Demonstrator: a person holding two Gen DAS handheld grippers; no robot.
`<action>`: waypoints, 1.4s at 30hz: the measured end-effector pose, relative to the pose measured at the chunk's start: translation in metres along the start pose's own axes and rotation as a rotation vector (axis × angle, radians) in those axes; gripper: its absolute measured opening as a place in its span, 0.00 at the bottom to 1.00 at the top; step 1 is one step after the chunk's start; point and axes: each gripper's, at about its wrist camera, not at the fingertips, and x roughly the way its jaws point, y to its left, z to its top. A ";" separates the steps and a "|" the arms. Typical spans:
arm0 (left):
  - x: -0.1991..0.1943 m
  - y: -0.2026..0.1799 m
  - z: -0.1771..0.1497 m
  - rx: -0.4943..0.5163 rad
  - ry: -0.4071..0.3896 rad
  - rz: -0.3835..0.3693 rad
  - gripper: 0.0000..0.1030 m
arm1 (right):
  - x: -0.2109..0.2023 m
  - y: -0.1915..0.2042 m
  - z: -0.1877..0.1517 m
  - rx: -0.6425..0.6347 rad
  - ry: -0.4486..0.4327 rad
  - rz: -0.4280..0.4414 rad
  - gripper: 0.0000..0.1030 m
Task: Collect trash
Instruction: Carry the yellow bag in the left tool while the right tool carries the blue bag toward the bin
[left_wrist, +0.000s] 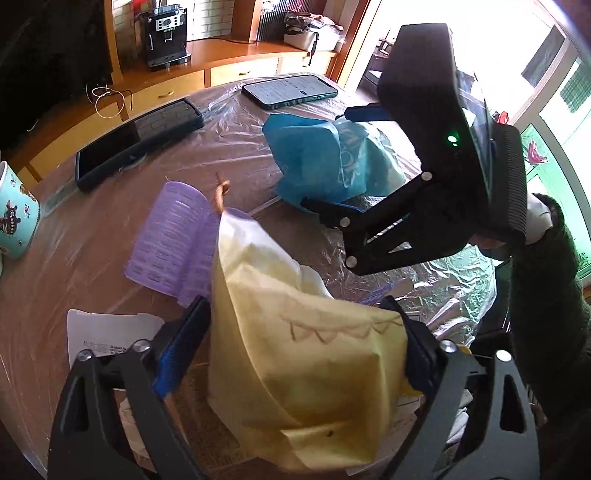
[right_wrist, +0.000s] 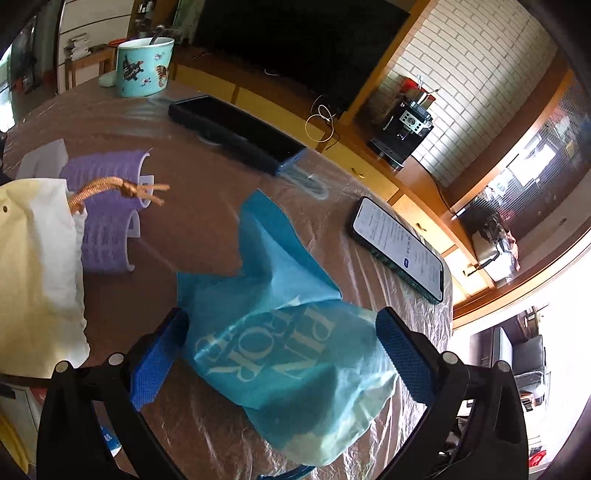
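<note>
A pale yellow paper bag (left_wrist: 295, 354) with a brown cord handle sits between the fingers of my left gripper (left_wrist: 295, 354); the jaws stand wide around it, so the gripper is open. It also shows in the right wrist view (right_wrist: 37, 266). A blue plastic bag (right_wrist: 288, 350) with white lettering lies on the table between the fingers of my right gripper (right_wrist: 280, 339), which is open around it. That bag (left_wrist: 332, 158) and the right gripper (left_wrist: 332, 214) also show in the left wrist view. A purple perforated plastic piece (left_wrist: 173, 240) lies beside the yellow bag.
The round brown table (right_wrist: 184, 155) is covered in clear film. On it lie a lit phone (right_wrist: 399, 247), a dark tablet (right_wrist: 236, 133), a turquoise mug (right_wrist: 142, 66) and white paper (left_wrist: 107, 336). A cabinet with a coffee machine (left_wrist: 166, 35) stands behind.
</note>
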 end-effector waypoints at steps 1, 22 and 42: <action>-0.001 -0.001 0.000 0.008 0.004 0.005 0.78 | 0.000 0.000 0.000 -0.001 -0.001 0.003 0.95; -0.067 0.011 -0.023 -0.107 -0.320 -0.076 0.61 | -0.066 -0.062 -0.028 0.519 -0.264 0.222 0.57; -0.081 0.025 -0.044 -0.141 -0.374 -0.052 0.61 | -0.051 -0.012 -0.019 0.202 -0.167 0.051 0.95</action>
